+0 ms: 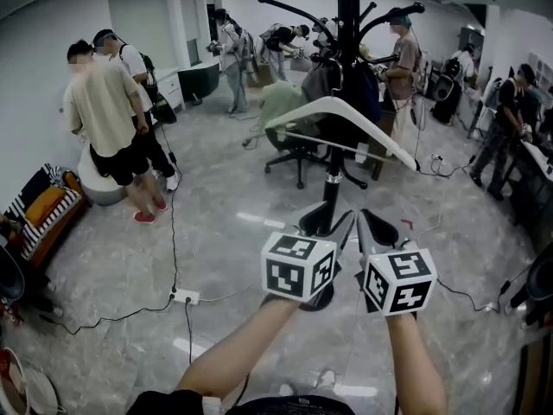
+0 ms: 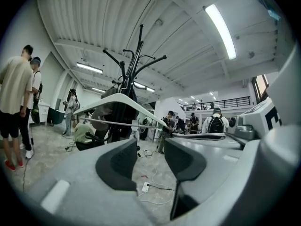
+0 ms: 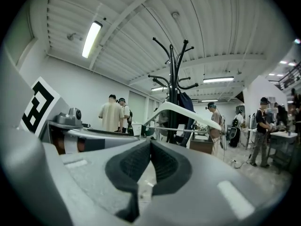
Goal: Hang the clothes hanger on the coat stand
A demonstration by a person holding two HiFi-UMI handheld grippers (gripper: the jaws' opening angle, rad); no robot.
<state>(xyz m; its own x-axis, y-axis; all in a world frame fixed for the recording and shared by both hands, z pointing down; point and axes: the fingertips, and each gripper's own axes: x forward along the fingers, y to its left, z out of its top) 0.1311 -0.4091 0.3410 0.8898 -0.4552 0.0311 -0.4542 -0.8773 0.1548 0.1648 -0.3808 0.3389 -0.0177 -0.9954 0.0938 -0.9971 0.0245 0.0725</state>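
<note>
Clothes hanger [image 1: 302, 112] already hangs on the black coat stand [image 1: 347, 24], well apart from both tongs, so the job looks done: left tongs [image 2: 149, 161] stand spread and empty, right tongs [image 3: 150, 166] pressed together on nothing.

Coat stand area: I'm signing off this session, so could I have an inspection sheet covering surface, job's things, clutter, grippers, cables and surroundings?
Surface: grey polished floor.
Job's things: white clothes hanger appears to hang on the black coat stand; its hook cannot be made out.
Clutter: dark garment on the stand.
Grippers: left hand-held gripper open, nothing between the jaws; right hand-held gripper shut, empty.
Cables: power strip with leads running across the floor.
Surroundings: several people standing around; office chair behind the stand.
</note>
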